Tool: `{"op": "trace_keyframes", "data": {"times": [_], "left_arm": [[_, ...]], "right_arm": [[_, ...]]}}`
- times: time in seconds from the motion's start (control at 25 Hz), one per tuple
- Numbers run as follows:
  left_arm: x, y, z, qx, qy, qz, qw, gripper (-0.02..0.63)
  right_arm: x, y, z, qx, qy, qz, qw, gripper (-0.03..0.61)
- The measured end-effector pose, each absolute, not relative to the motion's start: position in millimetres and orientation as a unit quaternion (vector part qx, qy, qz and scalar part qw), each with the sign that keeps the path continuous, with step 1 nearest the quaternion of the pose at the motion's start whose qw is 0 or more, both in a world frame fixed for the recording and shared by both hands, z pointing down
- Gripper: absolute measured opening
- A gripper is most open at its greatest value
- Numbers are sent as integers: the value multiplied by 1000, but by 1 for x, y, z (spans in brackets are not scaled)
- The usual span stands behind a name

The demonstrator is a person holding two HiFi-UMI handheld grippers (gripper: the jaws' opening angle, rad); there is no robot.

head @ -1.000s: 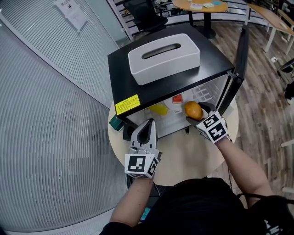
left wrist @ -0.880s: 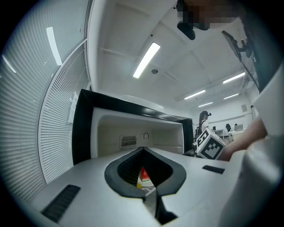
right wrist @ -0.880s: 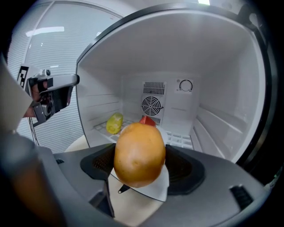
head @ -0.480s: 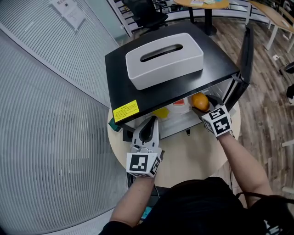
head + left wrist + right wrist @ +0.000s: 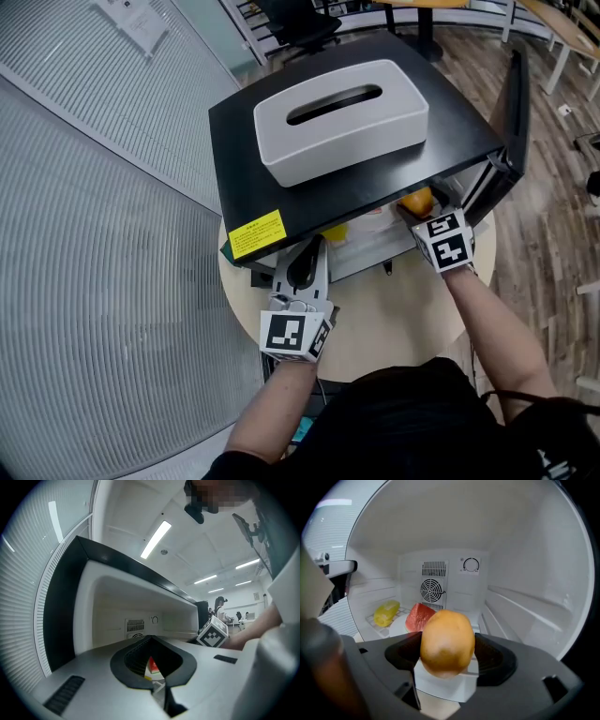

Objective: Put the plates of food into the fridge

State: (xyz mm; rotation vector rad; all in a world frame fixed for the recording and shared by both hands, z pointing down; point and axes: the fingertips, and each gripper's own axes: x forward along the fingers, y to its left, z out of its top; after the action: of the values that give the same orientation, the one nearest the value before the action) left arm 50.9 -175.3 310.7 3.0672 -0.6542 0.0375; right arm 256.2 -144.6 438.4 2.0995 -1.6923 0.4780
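So, head view: black fridge (image 5: 356, 178) sits on a round pale table (image 5: 384, 319), its door (image 5: 514, 103) swung open at its right. A ribbed glass wall (image 5: 103, 281) runs left of the fridge, wood floor (image 5: 553, 216) lies right of it, and an office chair (image 5: 300, 23) stands behind. White tissue box (image 5: 342, 117) on the fridge top. Yellow label (image 5: 256, 233) on the fridge's front left corner and a paper sheet (image 5: 141, 21) on the glass, print on both too small to read. Left gripper (image 5: 312, 249) is in front of the fridge's left half, right gripper (image 5: 424, 214) at the opening with an orange-yellow fruit (image 5: 416, 199). Left gripper view: jaws clenched, nothing between them; fridge mouth ahead, vent grille (image 5: 135, 624) on its back wall, light strips (image 5: 155, 538) on the ceiling above. Right gripper view: jaws grasping the fruit inside the fridge opening; a white edge sits just under it, cannot tell if it's a plate. Further in: red slice (image 5: 417, 617) and yellow corn (image 5: 387, 612), fan grille (image 5: 432, 590) and dial (image 5: 471, 565) on the back wall.
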Motion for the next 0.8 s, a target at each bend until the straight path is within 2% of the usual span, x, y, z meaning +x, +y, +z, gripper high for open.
{"op": "trace_keyframes", "data": {"times": [0.8], "left_arm": [[57,-166,302,984,-176,6,1,5]], "right_arm": [[274,-183,441,786,-560,157,208,350]]}}
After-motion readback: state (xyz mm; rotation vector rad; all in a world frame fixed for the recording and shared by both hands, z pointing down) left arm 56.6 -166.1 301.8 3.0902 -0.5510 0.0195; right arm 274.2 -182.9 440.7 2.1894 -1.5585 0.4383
